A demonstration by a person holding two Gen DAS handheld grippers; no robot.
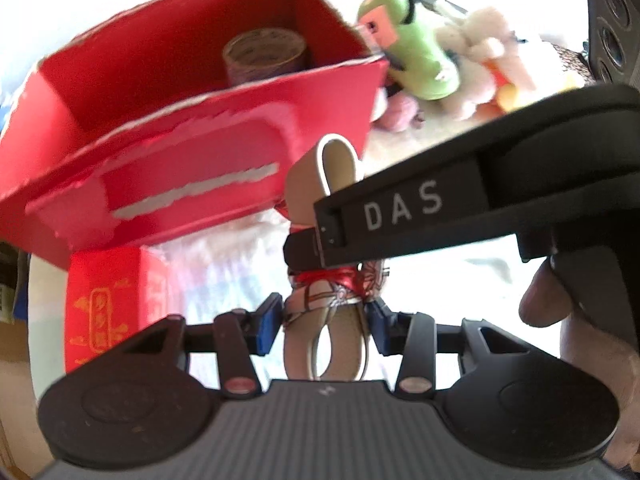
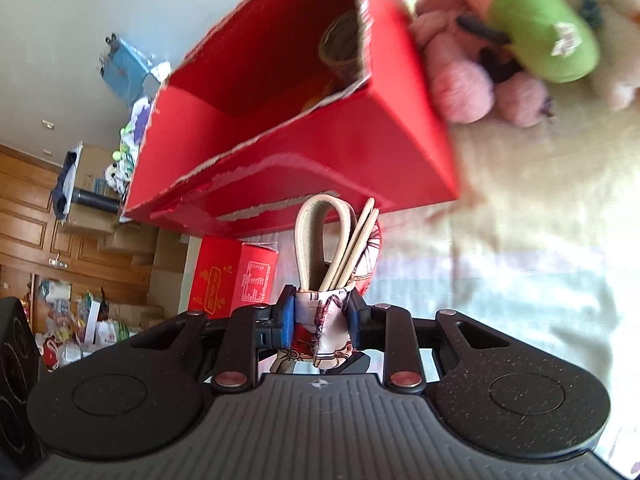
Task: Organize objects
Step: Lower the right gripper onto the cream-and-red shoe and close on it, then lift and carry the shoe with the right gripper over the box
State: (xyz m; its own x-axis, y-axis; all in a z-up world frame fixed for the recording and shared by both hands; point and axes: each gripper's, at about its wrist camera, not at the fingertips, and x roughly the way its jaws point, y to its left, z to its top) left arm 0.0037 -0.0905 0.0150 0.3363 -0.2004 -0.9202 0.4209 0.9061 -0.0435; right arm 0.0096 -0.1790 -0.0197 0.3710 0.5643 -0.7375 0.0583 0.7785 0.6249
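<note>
Both grippers [image 1: 326, 322] [image 2: 320, 316] clamped on printed pouch [image 2: 320, 332]

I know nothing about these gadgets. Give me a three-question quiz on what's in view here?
1. True or false: both grippers, left gripper and right gripper, hold the same patterned pouch.
2. What already lies inside the red box?
A. a roll of tape
B. a green plush toy
C. nothing
3. What colour are the pads on the fingers?

Key: 1 true; 2 A; 3 blue.
</note>
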